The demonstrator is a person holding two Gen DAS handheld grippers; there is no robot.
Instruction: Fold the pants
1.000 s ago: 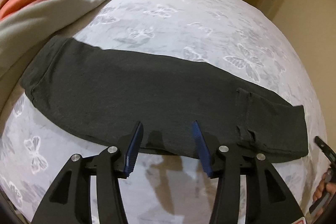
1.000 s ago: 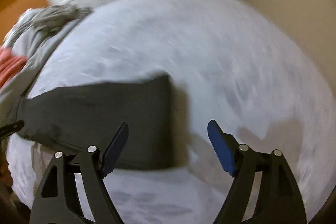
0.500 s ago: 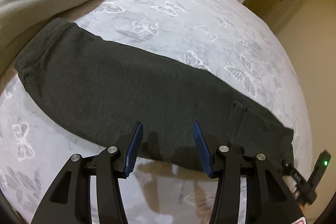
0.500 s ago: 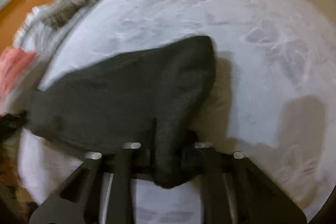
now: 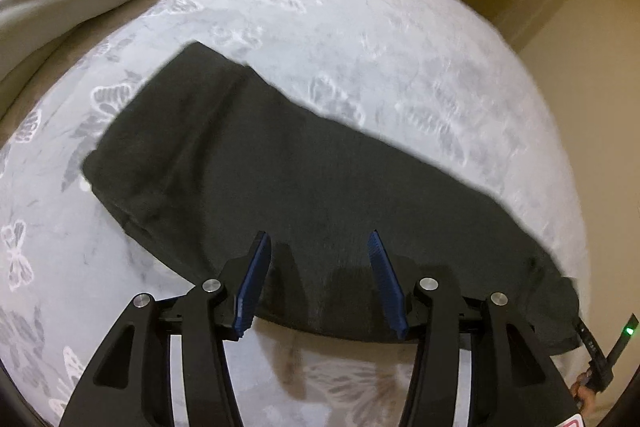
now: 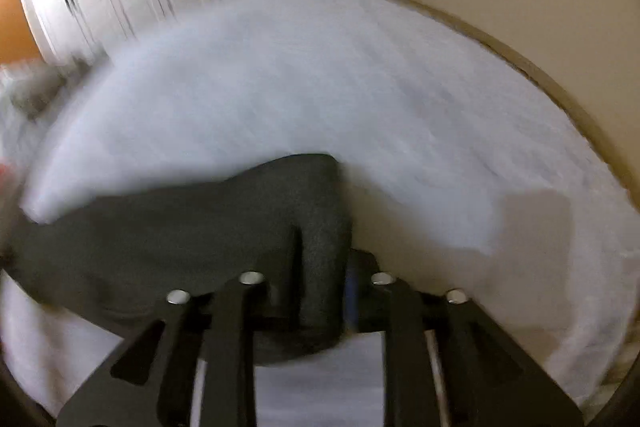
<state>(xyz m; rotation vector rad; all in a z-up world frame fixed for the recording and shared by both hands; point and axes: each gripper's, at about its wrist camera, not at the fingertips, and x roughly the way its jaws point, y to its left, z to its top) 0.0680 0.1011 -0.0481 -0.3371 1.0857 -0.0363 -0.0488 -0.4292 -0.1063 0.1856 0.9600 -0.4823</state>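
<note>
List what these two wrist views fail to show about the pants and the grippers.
- Right wrist view: the right gripper fingertips are buried in the bunched end of the pants; motion blur smears the bedspread pattern.
- Left wrist view: the pants' near edge sits behind the open left gripper, so whether a pad touches cloth cannot be told.
- Left wrist view: the pants' right end is cut off by the lens rim and the other gripper's body.

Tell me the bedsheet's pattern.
White bedsheet printed with pale grey butterflies; clearest in the left wrist view.
</note>
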